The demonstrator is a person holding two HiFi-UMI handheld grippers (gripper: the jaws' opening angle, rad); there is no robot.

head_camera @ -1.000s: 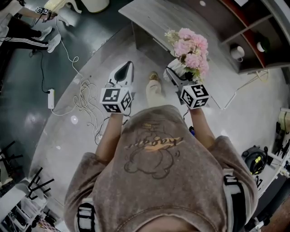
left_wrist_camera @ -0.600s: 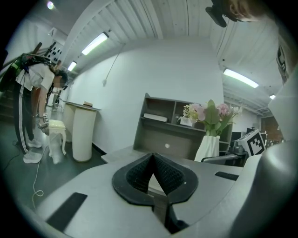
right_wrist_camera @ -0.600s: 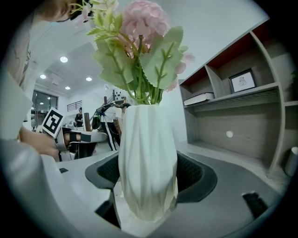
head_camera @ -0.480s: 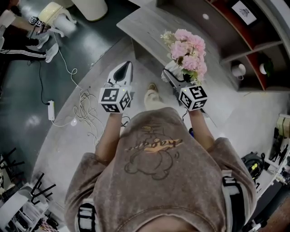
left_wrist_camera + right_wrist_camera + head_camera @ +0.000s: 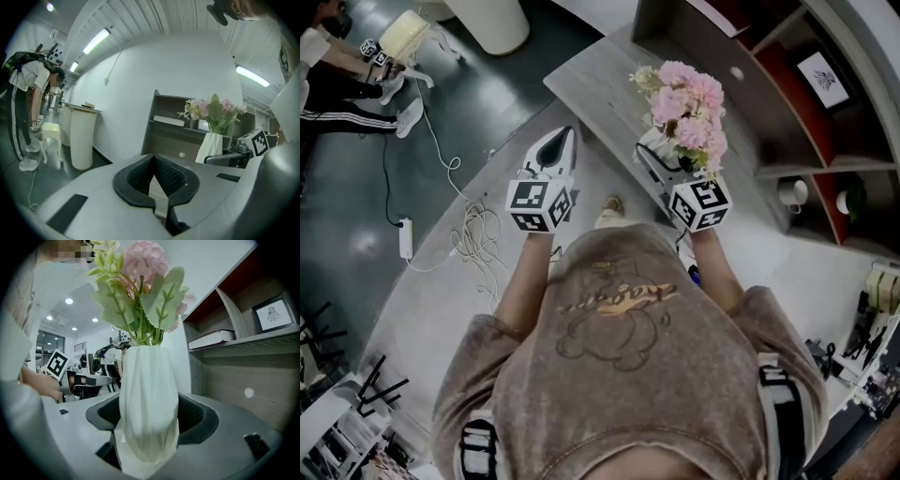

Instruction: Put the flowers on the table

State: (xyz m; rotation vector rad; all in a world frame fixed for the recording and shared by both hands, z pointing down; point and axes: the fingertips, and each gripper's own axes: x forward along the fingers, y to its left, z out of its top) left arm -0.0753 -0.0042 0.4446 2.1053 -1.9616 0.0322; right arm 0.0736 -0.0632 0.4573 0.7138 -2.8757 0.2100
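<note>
Pink flowers (image 5: 689, 98) with green leaves stand in a white ribbed vase (image 5: 149, 401). My right gripper (image 5: 661, 159) is shut on the vase and holds it upright in the air, just short of the grey wooden table (image 5: 600, 80). In the left gripper view the vase (image 5: 209, 146) and flowers (image 5: 213, 110) show to the right. My left gripper (image 5: 553, 150) is shut with nothing between its jaws, level with the right one and to its left. The right gripper view shows the flowers (image 5: 140, 282) rising above the vase.
A shelf unit (image 5: 806, 103) with red-backed compartments, a framed picture (image 5: 823, 75) and cups stands right of the table. White cables (image 5: 473, 220) and a power strip (image 5: 405, 239) lie on the floor at left. A white cylinder (image 5: 492, 19) stands beyond; a person (image 5: 337, 75) is at far left.
I have stepped forward with both grippers. The table and shelf unit are nearer and lower in the head view. The right gripper still holds the vase of flowers.
</note>
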